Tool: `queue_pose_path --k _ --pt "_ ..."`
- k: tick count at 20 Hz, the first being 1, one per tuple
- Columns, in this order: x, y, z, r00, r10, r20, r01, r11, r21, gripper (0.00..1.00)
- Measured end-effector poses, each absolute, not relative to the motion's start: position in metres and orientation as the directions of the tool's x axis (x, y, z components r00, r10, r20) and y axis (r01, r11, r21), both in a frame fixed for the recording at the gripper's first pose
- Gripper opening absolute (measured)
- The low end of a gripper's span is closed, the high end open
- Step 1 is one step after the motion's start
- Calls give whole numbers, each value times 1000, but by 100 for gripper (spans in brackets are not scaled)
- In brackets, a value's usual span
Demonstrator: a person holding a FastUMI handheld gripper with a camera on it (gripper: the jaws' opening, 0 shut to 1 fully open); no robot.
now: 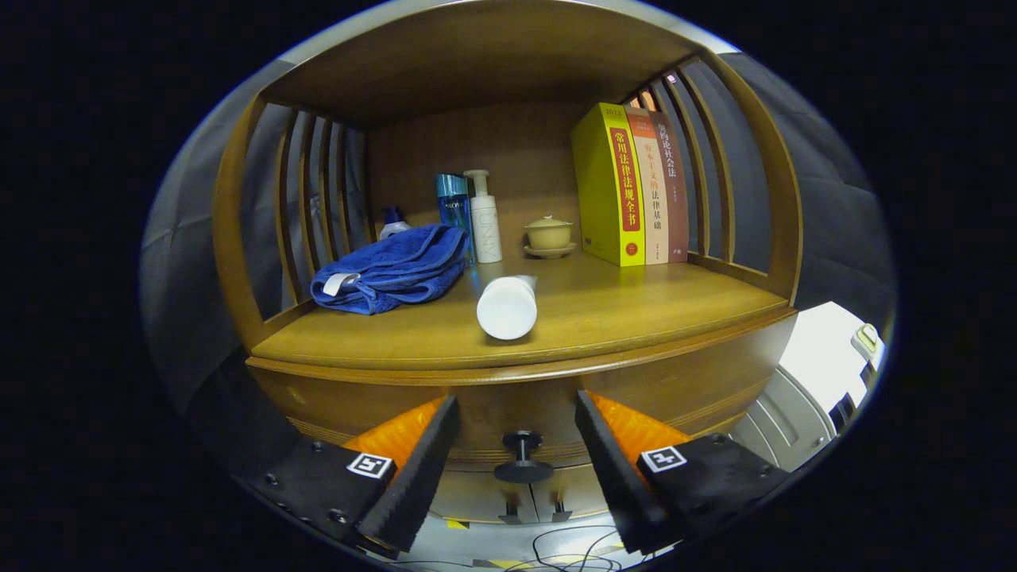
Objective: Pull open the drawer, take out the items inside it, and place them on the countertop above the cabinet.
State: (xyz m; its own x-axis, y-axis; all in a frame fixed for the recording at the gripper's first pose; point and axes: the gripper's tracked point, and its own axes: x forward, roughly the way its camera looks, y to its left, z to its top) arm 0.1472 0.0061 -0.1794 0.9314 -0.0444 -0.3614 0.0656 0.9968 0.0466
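The gripper (516,445) is spread wide, its fingers either side of the drawer knob (522,459) without touching it; the drawer front (508,405) is shut flush with the cabinet. On the countertop (636,310) just above lies a white tube (508,306) on its side, a folded blue towel (393,270) beside it, then bottles, a lidded cup and three upright books (632,187) (their spines facing out).

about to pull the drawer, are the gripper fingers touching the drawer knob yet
Apart. The gripper view shows the gripper open, with the drawer knob between its fingers and a clear gap on each side.
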Motion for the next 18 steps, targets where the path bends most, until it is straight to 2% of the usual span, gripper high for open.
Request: queue_pose_path --k 8,18 --pt "134 12 -168 934 -18 -357 36 998 46 98" --pt "50 0 -126 968 -25 -249 25 1000 0 98"
